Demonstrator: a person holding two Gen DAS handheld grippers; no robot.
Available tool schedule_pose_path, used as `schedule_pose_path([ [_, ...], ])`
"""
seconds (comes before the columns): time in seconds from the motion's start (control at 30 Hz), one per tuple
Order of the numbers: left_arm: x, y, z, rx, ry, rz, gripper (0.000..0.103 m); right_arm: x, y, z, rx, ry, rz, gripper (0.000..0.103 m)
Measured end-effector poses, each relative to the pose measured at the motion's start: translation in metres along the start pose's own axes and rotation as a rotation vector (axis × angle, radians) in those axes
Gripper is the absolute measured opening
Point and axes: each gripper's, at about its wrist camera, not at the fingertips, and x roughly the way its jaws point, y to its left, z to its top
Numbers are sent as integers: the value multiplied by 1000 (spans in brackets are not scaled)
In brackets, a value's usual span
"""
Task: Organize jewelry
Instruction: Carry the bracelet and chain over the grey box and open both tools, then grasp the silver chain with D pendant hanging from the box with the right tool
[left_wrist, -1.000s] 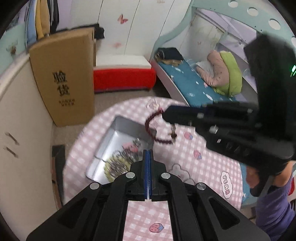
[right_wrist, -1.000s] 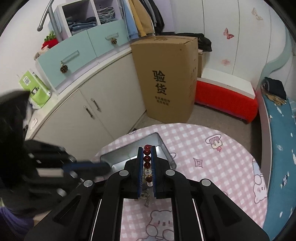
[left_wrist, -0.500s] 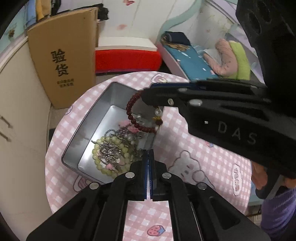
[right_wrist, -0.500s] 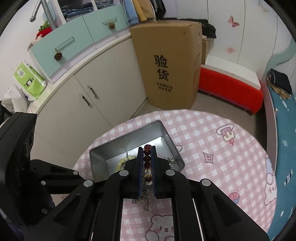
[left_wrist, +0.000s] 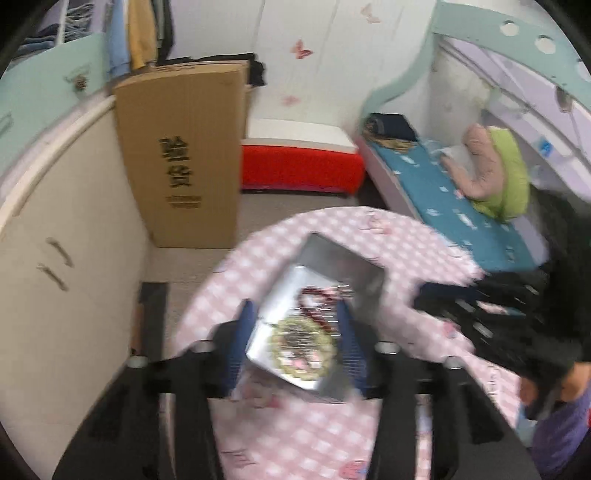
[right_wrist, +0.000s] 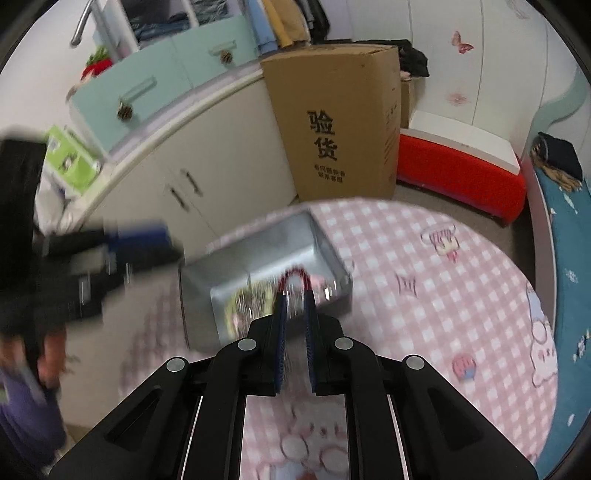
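I was dropping the red bead bracelet (right_wrist: 295, 277) into the metal tin (right_wrist: 258, 243); my right gripper (right_wrist: 294, 295) was opening, bracelet freed, my left gripper (left_wrist: 295, 317) opening, empty. Next: withdraw cleanly.

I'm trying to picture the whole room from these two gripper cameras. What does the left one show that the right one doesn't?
Only the left wrist view shows the bed's blue mattress with a pink and green plush toy, and the right gripper from the side.

Only the right wrist view shows the mint drawers' pinecone knob, a green packet, and the left gripper from the side.

Both show the metal tin of jewelry on the pink checked table, the dark red bead bracelet lying in it, the cardboard box and the red bench. Both grippers' jaws are opening, gripping nothing.
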Motion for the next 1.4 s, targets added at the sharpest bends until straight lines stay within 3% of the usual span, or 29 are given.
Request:
schedule_pose_path([
  [0.03,4,6,-1,-12,20,-5,48,0,-1,-5,2,3,-2,33],
  [0.07,9,11,-3,-28,40,-19,48,2,0,-14,0,3,-7,56],
  [0.1,13,14,-5,-34,54,-18,48,6,2,-21,-15,10,-12,59],
  [0.43,43,18,-16,-35,123,27,48,65,27,-49,-84,114,26,59],
  [0.57,51,22,-16,-44,130,32,46,75,28,-50,-83,111,29,59],
  [0.6,53,23,-16,-44,135,33,43,76,29,-49,-83,103,30,59],
  [0.63,55,23,-17,-44,142,31,32,76,29,-49,-83,94,36,59],
  [0.83,58,19,-18,-22,139,30,26,81,32,-44,-98,67,32,59],
  [0.93,57,20,-19,-24,134,31,25,83,34,-42,-111,57,15,57],
  [1.0,57,19,-19,-22,133,32,25,84,34,-42,-127,56,-7,43],
  [1.2,57,19,-18,-19,134,37,24,81,21,-40,-107,64,15,18],
  [1.4,57,19,-17,-22,135,37,23,74,21,-46,-117,55,6,10],
])
